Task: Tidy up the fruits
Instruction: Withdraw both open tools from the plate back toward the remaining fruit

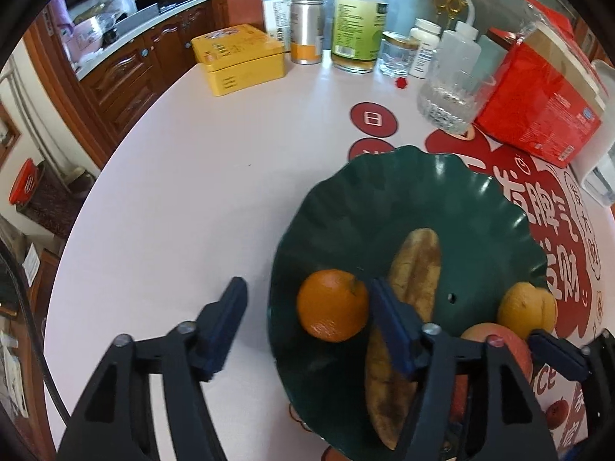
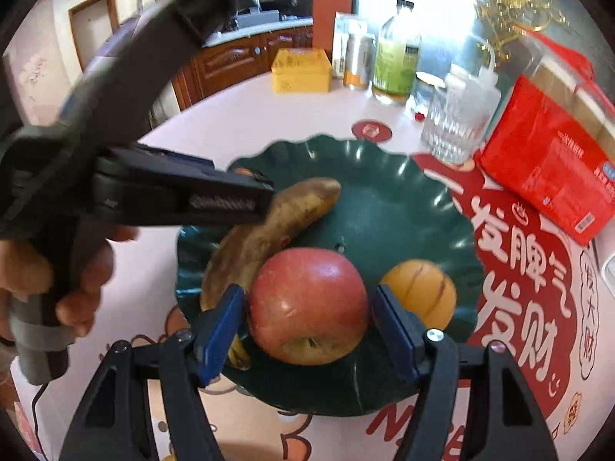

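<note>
White tabletop with a red printed mat, kitchen cabinets behind; you work over a green bowl (image 2: pixel 434 207) standing partly on the mat.

Progress: four fruits lie in the bowl and no fruit shows loose on the table, so by these views the gathering looks largely done. What may be left, if anything, is letting go of the last piece and tidying its place.

Right gripper (image 2: pixel 307 322), nearest you: its jaws stand wide, one on each side of the apple (image 2: pixel 307 303). The pads look close to the skin, but you cannot tell whether they press on it or have let it go. The apple sits at the near side of the bowl.

Left gripper (image 1: pixel 305 313): its jaws are open and hold nothing. The left finger hangs over bare table outside the rim; the right finger is over the bowl, between the orange (image 1: pixel 332 305) and the banana (image 1: pixel 417 265). The orange lies between the two fingers, just beside the right one.

Beyond the apple: the banana runs from near left to far centre, and a yellow fruit (image 2: pixel 421 292) lies to the right, just past the right finger.

Far side: a glass (image 2: pixel 449 126), a red box (image 2: pixel 546 176), a yellow tin (image 2: pixel 301 71) and bottles (image 2: pixel 396 57) line the table's edge.
</note>
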Motion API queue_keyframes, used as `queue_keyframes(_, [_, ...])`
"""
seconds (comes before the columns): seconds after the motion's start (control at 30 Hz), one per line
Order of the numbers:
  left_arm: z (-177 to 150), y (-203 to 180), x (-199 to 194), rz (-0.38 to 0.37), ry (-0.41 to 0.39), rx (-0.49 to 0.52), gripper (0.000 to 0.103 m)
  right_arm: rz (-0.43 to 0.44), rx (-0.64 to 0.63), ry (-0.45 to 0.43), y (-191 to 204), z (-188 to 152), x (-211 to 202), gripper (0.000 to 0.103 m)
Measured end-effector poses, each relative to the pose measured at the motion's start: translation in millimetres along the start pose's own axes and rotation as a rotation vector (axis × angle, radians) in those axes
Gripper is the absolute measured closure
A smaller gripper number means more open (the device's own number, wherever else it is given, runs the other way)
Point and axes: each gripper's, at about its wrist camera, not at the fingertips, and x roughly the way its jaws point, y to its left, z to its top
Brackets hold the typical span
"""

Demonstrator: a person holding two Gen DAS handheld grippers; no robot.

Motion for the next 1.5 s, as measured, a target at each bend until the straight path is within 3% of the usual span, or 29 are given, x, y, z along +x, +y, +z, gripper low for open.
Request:
queue_keyframes(0.17, [-1,11,-5,-0.061,0.011,-0.063,0.017,-0.01,-0.006,-0.011,3,-2,-9,0.03])
queue_keyframes(0.6, [-18,-8,-35,-0.034,-0.026,0.023,0.017,-0.005,0.09,-0.013,-12,-14,-39,0.03])
queue_keyframes(0.83, [-36,-8,-71,-0.061,-0.051,0.018,0.017,-0.041,0.126,-0.038,-16,-22,-66,0.03])
queue_keyframes(1.2, [-86,-17,-144,-0.094,-0.102,0.023,0.017,-0.144,0.217,-0.043,-18,-49,-121,0.03])
queue_keyframes(1.5, [-129,-39,-186,-0.093,-0.143,0.101,0.017,-0.157,0.341,-0.06,-20,-92,-169,0.03])
